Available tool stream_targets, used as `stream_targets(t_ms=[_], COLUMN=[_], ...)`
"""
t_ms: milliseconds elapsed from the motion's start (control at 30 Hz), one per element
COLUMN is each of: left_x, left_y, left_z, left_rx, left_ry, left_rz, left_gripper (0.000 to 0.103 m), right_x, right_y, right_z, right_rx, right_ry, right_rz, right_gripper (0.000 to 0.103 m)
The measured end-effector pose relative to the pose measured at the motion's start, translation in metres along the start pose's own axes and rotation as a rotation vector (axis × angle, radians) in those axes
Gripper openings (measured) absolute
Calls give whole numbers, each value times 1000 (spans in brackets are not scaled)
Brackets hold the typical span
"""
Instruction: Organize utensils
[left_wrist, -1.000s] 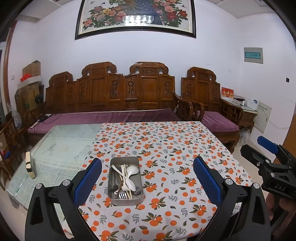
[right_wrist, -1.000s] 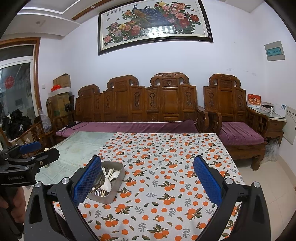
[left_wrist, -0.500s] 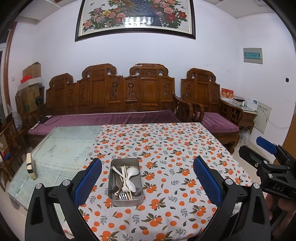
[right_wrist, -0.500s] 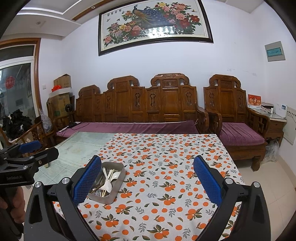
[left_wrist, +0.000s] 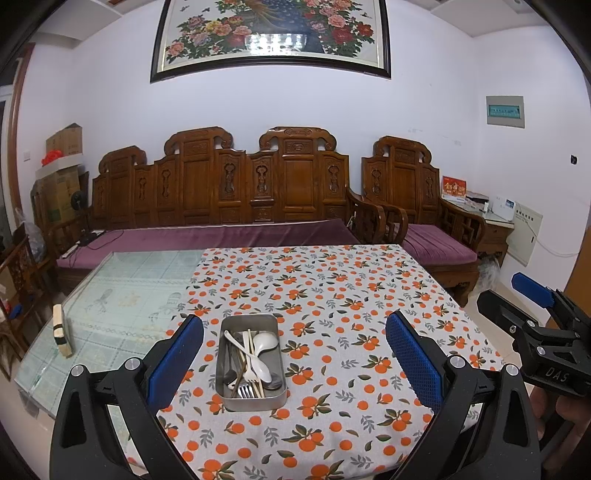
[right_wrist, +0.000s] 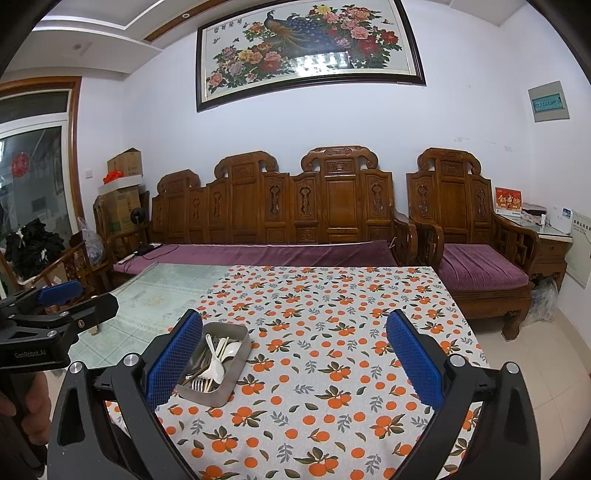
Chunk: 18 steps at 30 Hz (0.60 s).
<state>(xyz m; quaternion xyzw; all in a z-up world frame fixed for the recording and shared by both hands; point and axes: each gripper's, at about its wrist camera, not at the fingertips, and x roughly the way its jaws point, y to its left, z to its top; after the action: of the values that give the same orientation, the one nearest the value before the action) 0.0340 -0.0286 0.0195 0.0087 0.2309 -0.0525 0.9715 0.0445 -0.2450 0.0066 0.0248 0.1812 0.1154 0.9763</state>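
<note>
A metal tray (left_wrist: 252, 400) sits near the front left of the orange-print tablecloth (left_wrist: 332, 295). It holds white spoons (left_wrist: 263, 343), chopsticks, a fork (left_wrist: 243, 389) and dark utensils in a mixed pile. My left gripper (left_wrist: 295, 362) hovers open above the table's front edge, the tray just inside its left finger. My right gripper (right_wrist: 295, 362) is open too, with the tray (right_wrist: 207, 397) beside its left finger (right_wrist: 173, 362). Each gripper shows at the edge of the other's view, held in a hand. Nothing is held.
The left part of the table is bare glass (left_wrist: 122, 295) with a small wooden block (left_wrist: 62, 334) on it. A carved wooden sofa (left_wrist: 229, 206) and armchair (left_wrist: 424, 221) stand behind the table. Boxes are stacked at the far left.
Both grippers have barely shifted; the view has dipped slightly. The tray and utensils have not moved.
</note>
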Motion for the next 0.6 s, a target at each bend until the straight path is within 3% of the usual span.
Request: stream_targets(t_ms=[600], left_x=[-2], left_y=[-2], left_z=[0], left_rx=[0], left_ry=[-4], left_rz=[-1], left_gripper=[95], right_x=[-6], right_y=[5], right_z=[4], right_rx=[1], right_ry=[-11], right_rz=[6], right_gripper=[100])
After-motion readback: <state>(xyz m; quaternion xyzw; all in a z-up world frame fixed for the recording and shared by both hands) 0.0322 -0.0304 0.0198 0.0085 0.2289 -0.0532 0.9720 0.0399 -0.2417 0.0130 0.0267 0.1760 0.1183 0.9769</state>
